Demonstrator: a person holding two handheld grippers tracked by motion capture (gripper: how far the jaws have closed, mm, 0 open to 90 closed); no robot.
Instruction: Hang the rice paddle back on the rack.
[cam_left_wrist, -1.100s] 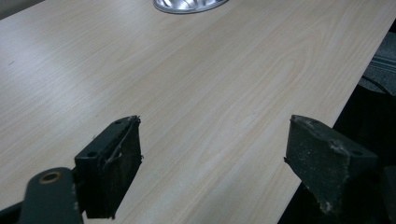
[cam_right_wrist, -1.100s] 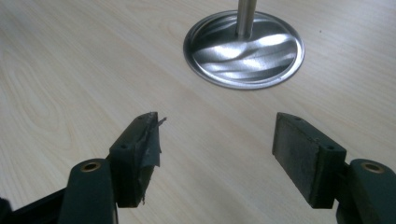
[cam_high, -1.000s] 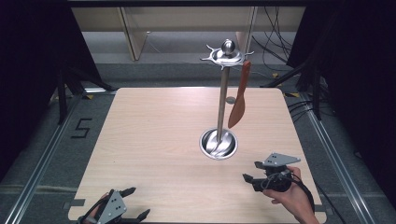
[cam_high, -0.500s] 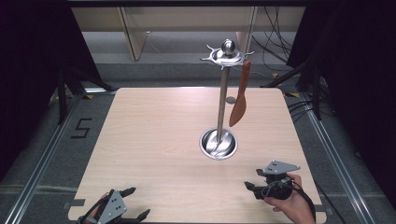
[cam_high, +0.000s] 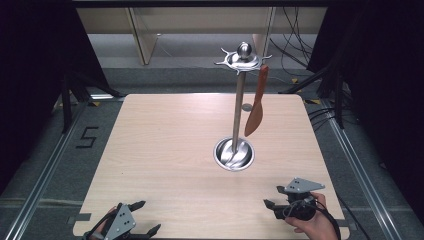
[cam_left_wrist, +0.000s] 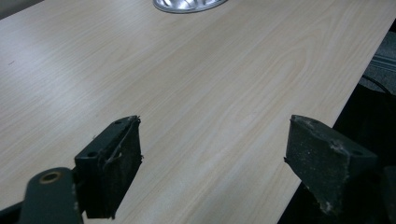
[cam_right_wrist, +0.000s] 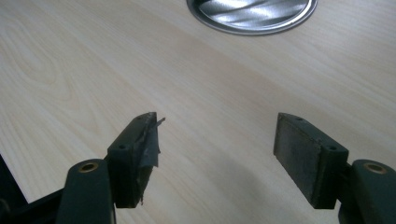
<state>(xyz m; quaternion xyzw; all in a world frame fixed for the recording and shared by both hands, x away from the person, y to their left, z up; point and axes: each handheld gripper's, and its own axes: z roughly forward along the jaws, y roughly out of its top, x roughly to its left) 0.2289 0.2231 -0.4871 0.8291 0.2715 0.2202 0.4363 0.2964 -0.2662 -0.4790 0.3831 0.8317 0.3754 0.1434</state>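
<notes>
Right gripper (cam_high: 274, 196): jaws spread wide and empty, low over the table (cam_high: 165, 150) near its front right corner, facing the stand's base.
Left gripper (cam_high: 146, 217): jaws parted, gripping nothing, at the front left edge.
Utensil stand (cam_high: 238, 107): upright right of the table's centre, round steel base (cam_right_wrist: 252, 14).
Orange spatula (cam_high: 255, 106): hangs from the stand's top ring, clear of the tabletop.

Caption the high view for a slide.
Both open grippers, left gripper and right gripper, near a rack holding one spatula.
</notes>
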